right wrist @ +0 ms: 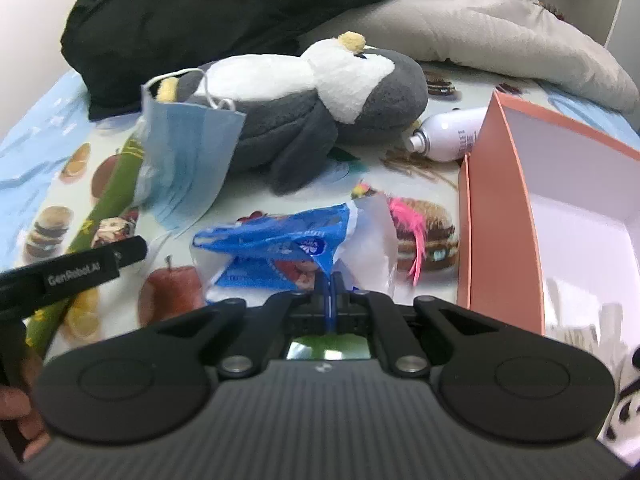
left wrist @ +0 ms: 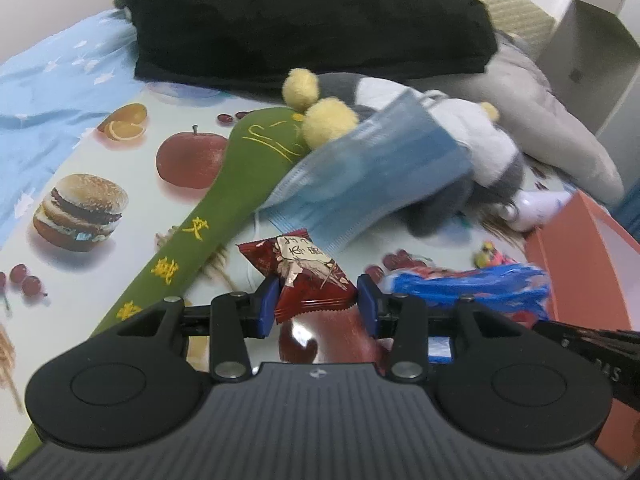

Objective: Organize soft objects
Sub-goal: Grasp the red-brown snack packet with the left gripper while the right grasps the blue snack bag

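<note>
A black garment [left wrist: 304, 20] is heaped at the back of the bed, over a fruit-and-burger printed sheet [left wrist: 100, 168]. A grey quilt [right wrist: 500, 28] lies beside it. In front sprawls a grey-and-white plush penguin [right wrist: 320, 96] with a blue face mask [left wrist: 368, 176] draped on it, beside a long green plush [left wrist: 224, 200]. An open orange box [right wrist: 560, 200] stands at the right. The right tongs [right wrist: 330, 286] are pressed together, pinching a crumpled blue plastic bag [right wrist: 272, 236]. The left tongs [left wrist: 318, 306] are half spread, gripping a dark red snack packet [left wrist: 308, 276] at its sides.
</note>
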Available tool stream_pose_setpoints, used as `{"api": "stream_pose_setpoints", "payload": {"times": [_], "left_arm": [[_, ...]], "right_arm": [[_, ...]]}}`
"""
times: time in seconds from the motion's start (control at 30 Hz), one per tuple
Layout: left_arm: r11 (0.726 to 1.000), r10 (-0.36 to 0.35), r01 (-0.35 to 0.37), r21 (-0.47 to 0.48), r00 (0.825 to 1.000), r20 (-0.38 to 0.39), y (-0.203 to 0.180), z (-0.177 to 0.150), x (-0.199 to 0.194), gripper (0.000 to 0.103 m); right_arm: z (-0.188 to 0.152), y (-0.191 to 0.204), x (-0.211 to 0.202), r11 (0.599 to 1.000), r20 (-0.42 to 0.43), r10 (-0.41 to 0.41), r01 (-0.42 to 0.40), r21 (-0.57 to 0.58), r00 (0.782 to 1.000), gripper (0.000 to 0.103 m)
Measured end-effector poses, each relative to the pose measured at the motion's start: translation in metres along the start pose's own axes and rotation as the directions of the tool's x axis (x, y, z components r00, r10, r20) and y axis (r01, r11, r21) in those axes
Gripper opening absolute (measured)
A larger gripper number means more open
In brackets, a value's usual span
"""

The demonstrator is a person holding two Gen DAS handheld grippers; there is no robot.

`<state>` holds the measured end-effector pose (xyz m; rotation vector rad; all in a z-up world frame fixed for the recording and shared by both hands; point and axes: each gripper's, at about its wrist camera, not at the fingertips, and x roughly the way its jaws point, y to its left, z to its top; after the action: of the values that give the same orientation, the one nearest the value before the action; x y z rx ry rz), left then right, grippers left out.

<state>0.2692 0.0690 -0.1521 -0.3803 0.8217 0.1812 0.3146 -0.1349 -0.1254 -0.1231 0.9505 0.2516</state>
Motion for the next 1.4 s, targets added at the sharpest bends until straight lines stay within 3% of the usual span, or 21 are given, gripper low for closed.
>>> {"api": "stream_pose_setpoints", "payload": {"times": [0.3, 0.43, 0.7, 0.87, 0.97, 1.0, 1.1, 1.3, 1.4], "left_arm": [[0.995, -0.070, 0.076, 0.065, 0.994, -0.082, 0.000, -0.040, -0.045, 0.048], [0.988, -0.115, 0.128, 0.089, 0.984, -0.140, 0.003, -0.062, -0.053, 0.048], [0.988, -0.086, 0.107, 0.107, 0.978, -0.188, 0.018, -0.092, -0.060, 0.048], [0.993, -0.083, 0.097, 0.070, 0.978, -0.189, 0.025, -0.090, -0.063, 0.056], [0.994, -0.087, 0.098, 0.056, 0.981, -0.172, 0.029, -0.088, -0.069, 0.063], [0.994, -0.086, 0.097, 0.056, 0.982, -0.169, 0.029, -0.088, -0.070, 0.064], [0.993, -0.104, 0.110, 0.033, 0.982, -0.157, 0.032, -0.087, -0.074, 0.064], [0.995, -0.093, 0.097, 0.016, 0.983, -0.160, 0.034, -0.086, -0.073, 0.065], [0.995, -0.085, 0.091, 0.029, 0.984, -0.158, 0.033, -0.087, -0.074, 0.065]], "right_arm": [[-0.038, 0.006, -0.038, 0.999, 0.001, 0.008, -0.008, 0.035, 1.000, 0.004], [-0.060, 0.004, -0.053, 0.998, -0.007, 0.021, -0.020, 0.058, 1.000, 0.004], [-0.111, 0.008, -0.074, 0.991, -0.059, 0.111, -0.106, 0.085, 0.992, 0.005], [-0.120, 0.012, -0.079, 0.982, -0.092, 0.186, -0.183, 0.036, 0.978, 0.007], [-0.119, 0.014, -0.081, 0.981, -0.105, 0.191, -0.193, -0.006, 0.976, 0.017], [-0.118, 0.014, -0.083, 0.981, -0.098, 0.193, -0.196, -0.018, 0.976, 0.030], [-0.112, 0.015, -0.089, 0.977, -0.058, 0.201, -0.204, -0.057, 0.978, 0.049], [-0.093, 0.018, -0.089, 0.963, 0.018, 0.200, -0.193, -0.188, 0.980, 0.058], [-0.087, 0.014, -0.074, 0.961, -0.005, 0.195, -0.192, -0.197, 0.981, 0.064]]}}
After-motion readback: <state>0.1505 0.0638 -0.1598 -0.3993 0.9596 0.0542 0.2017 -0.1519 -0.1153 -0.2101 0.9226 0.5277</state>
